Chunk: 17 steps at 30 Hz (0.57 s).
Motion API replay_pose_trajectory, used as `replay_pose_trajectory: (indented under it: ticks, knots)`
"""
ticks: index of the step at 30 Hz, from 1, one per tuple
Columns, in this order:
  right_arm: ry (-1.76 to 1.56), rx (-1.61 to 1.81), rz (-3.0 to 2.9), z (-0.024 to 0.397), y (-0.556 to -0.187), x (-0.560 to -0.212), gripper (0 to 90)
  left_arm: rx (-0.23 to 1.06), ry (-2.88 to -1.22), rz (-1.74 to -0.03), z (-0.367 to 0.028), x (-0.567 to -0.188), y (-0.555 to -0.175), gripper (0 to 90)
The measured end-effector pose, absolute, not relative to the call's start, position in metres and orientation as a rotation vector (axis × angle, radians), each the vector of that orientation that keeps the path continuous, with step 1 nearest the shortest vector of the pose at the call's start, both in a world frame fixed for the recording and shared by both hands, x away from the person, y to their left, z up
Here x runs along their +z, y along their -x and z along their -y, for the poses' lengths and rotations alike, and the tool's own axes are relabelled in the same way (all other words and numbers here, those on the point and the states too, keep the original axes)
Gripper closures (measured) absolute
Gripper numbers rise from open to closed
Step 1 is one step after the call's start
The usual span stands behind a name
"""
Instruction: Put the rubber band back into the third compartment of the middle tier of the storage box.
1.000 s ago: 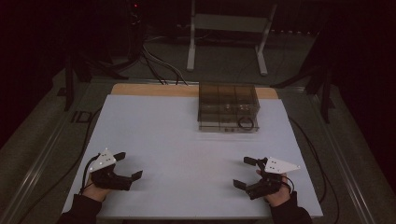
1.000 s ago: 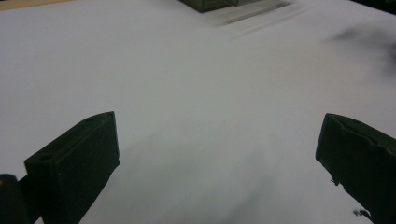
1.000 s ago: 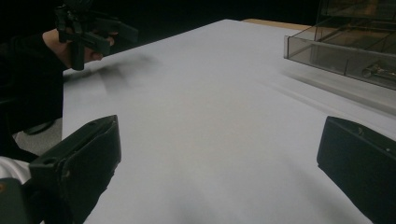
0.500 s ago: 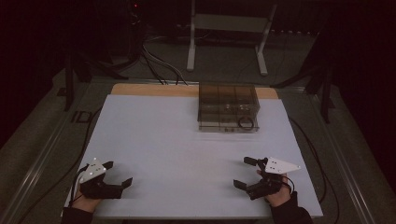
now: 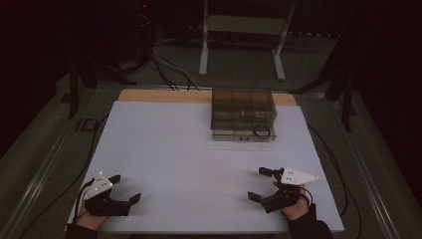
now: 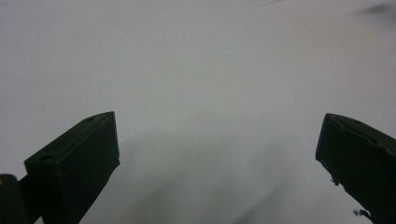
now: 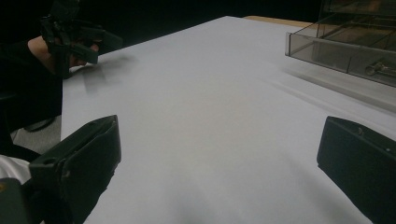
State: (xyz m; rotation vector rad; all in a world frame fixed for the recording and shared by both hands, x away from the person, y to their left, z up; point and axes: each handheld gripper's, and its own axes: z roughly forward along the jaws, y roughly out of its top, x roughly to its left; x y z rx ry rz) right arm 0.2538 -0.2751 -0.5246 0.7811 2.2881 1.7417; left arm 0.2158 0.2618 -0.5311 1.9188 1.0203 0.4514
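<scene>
White bench (image 5: 199, 149) carries a smoky clear compartment box (image 5: 243, 114) at its far edge, a ring (image 5: 262, 132) in its front right compartment, while left tool (image 5: 124, 191) and right tool (image 5: 261, 184) rest near, jaws apart.

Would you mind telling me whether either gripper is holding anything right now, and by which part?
Nothing is held: the left gripper and right gripper both have open, empty jaws above the white tabletop.

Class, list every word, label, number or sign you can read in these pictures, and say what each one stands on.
None can be read. The clear box, the white table and both grippers, left and right, carry no legible text; the white dots on the left gripper's plate are not writing.
</scene>
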Motion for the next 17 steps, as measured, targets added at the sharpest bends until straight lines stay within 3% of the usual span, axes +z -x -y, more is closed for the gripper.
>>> replay_pose_trajectory:
  ticks: [17]
  knots:
    - [-0.805,1.734,-2.276,0.2762,-0.2556,-0.5249,0.0,0.447,-1.890,-1.011,-0.2598,-0.5298,-0.2161,0.3]
